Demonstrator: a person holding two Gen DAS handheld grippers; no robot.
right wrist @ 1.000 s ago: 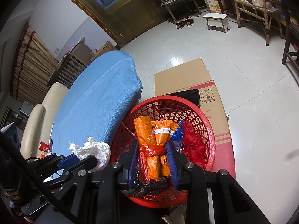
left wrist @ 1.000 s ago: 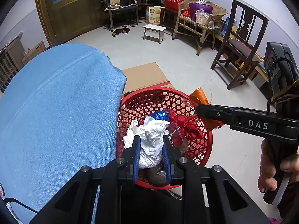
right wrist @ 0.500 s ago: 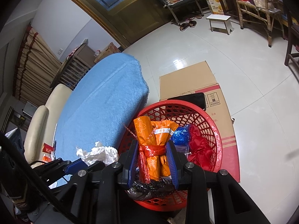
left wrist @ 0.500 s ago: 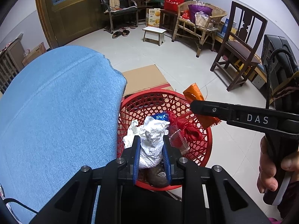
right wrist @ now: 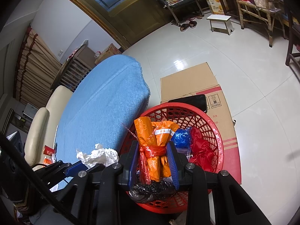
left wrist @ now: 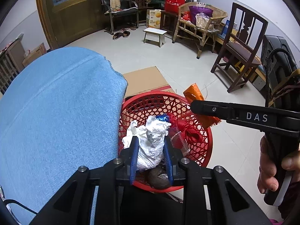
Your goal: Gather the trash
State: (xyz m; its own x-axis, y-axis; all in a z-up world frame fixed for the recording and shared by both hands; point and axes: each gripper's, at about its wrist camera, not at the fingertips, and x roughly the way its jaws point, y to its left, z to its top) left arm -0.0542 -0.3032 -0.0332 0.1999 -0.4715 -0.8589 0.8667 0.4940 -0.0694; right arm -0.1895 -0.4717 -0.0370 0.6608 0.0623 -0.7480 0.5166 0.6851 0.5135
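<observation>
A red plastic basket (left wrist: 203,155) (right wrist: 217,129) stands on the floor beside the blue-covered table (left wrist: 56,112). It holds blue foil, red plastic (right wrist: 201,150) and a dark wad (left wrist: 158,178). My left gripper (left wrist: 151,144) is shut on a crumpled white paper wad (left wrist: 151,146) and holds it above the basket's near side. My right gripper (right wrist: 152,155) is shut on an orange wrapper bundle (right wrist: 155,144) tied with red plastic, above the basket. That bundle (left wrist: 195,93) also shows in the left wrist view, over the basket's far right rim.
Flattened cardboard (right wrist: 189,84) lies on the floor behind the basket, with a dark flat object (right wrist: 195,101) on it. A wooden chair (left wrist: 241,50), a rattan bench (left wrist: 198,26) and a small stool (left wrist: 154,34) stand farther off. A cream sofa (right wrist: 35,127) is left of the table.
The right gripper with the orange bundle has shifted a little left over the basket rim. The left gripper still holds the white wad in much the same place.
</observation>
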